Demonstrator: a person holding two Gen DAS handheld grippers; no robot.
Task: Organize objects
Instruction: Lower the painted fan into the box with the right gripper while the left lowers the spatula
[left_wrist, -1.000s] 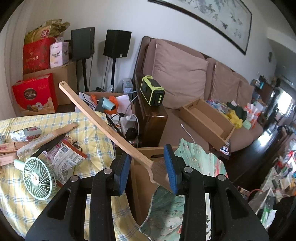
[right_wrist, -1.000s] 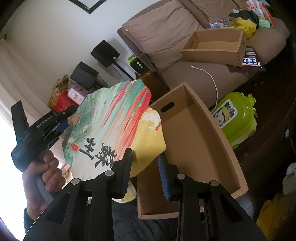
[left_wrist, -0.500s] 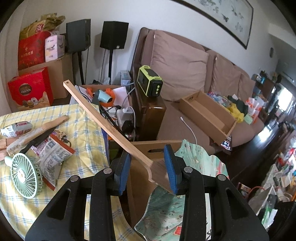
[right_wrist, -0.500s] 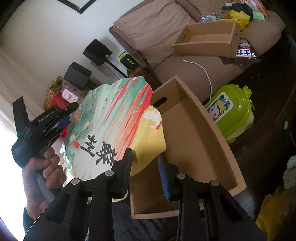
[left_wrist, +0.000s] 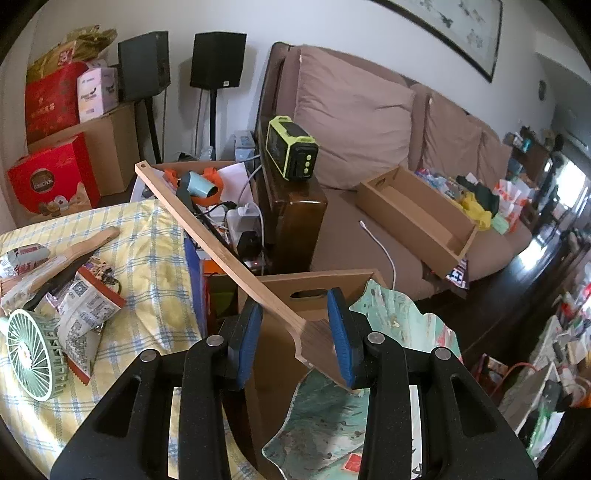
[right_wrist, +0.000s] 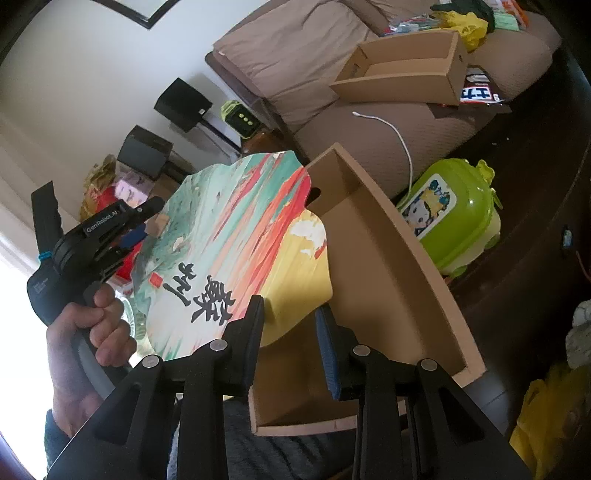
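Beside the checked table's edge (left_wrist: 162, 258), left hand-held gripper (left_wrist: 295, 332) clamps a wooden paddle (left_wrist: 221, 251); right one (right_wrist: 291, 332) grips a painted fan (right_wrist: 236, 251).

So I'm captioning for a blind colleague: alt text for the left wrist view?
The left gripper holds a long wooden-handled fan by its neck above an open cardboard box. A cluttered checked tablecloth lies left, a brown sofa behind.

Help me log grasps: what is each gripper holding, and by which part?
The left gripper holds the painted fan by the flared base of its wooden handle. Whether the right gripper grips the fan's edge cannot be told.
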